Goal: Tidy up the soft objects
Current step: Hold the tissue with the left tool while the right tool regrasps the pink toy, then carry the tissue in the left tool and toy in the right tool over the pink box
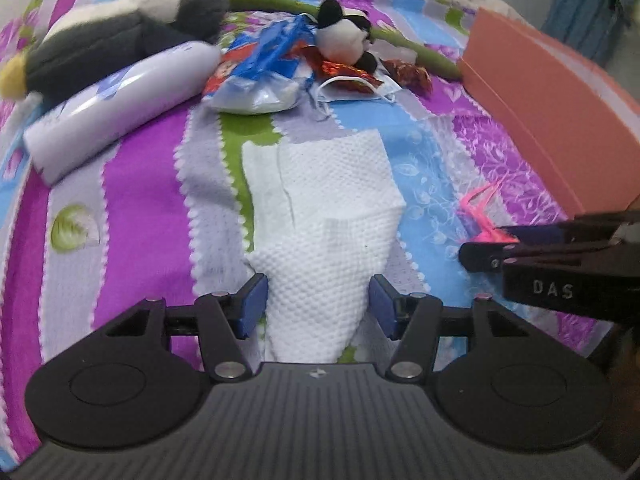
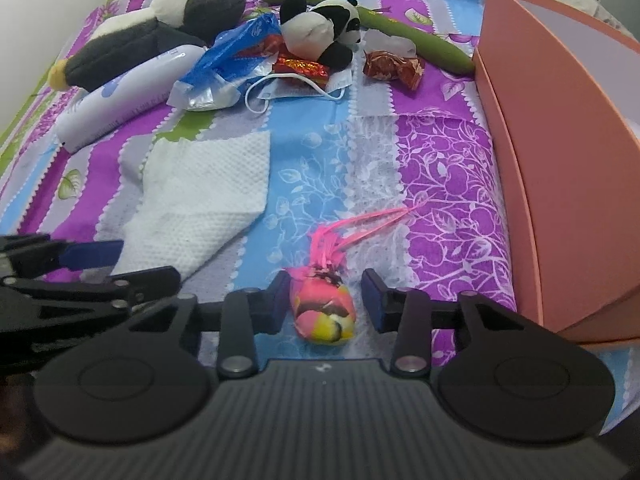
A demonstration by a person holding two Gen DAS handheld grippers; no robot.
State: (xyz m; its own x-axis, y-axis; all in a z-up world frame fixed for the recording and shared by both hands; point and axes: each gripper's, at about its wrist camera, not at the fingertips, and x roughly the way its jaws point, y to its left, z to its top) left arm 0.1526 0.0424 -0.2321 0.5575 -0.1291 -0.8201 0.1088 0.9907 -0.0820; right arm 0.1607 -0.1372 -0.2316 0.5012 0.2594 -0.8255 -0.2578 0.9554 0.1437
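Observation:
A white paper towel (image 1: 328,208) lies on the striped bedspread; my left gripper (image 1: 318,306) is open with its near end between the pads. A pink and yellow feathered toy (image 2: 324,308) lies between the open pads of my right gripper (image 2: 326,304), touching the left pad; it also shows in the left wrist view (image 1: 480,216). A small panda plush (image 2: 320,28), a big grey and white plush (image 2: 160,28) and a green plush (image 2: 384,20) lie at the far end.
An open salmon box (image 2: 552,160) stands at the right. A white tube (image 1: 116,108), a blue plastic bag (image 1: 260,68), a face mask (image 2: 296,84) and candy wrappers (image 2: 392,66) lie beyond the towel.

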